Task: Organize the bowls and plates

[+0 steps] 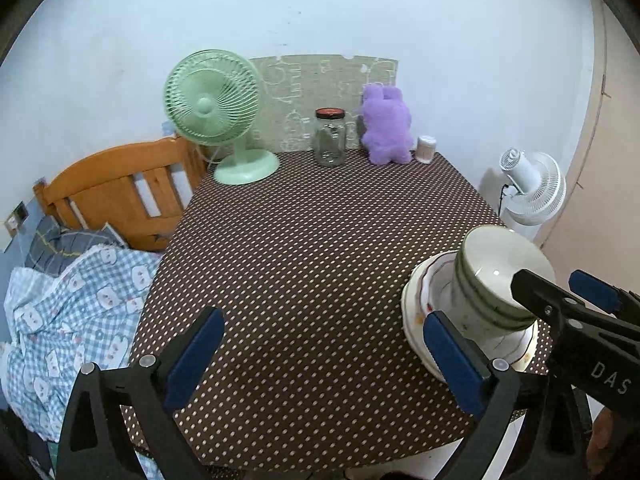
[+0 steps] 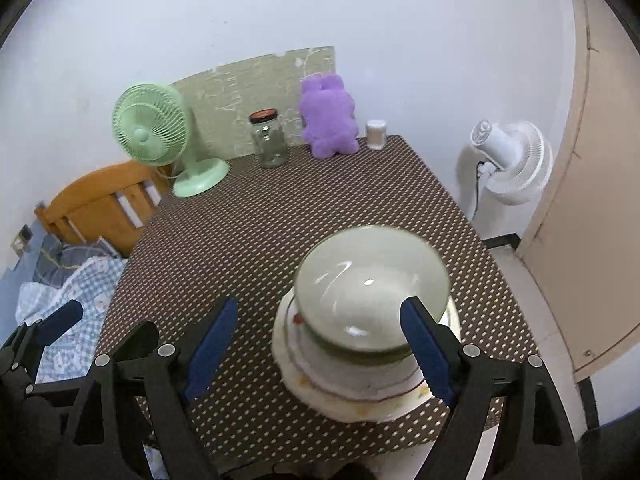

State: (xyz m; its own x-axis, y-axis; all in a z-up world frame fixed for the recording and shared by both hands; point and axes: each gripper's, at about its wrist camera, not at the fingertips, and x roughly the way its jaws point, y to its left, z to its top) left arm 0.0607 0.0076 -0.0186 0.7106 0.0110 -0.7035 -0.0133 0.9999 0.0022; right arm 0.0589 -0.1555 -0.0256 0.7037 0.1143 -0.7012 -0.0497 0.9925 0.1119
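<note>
While both grippers gape empty, the pale green ceramic bowl (image 2: 370, 292), stacked on white plates (image 2: 348, 392), sits nearest the right gripper (image 2: 320, 344).

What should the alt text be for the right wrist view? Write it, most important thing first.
Bowls sit stacked on plates at the near edge of a dotted brown table, with the open right gripper just in front of them, one finger beside the stack. At the far edge stand a green fan, a jar and a purple plush.
</note>
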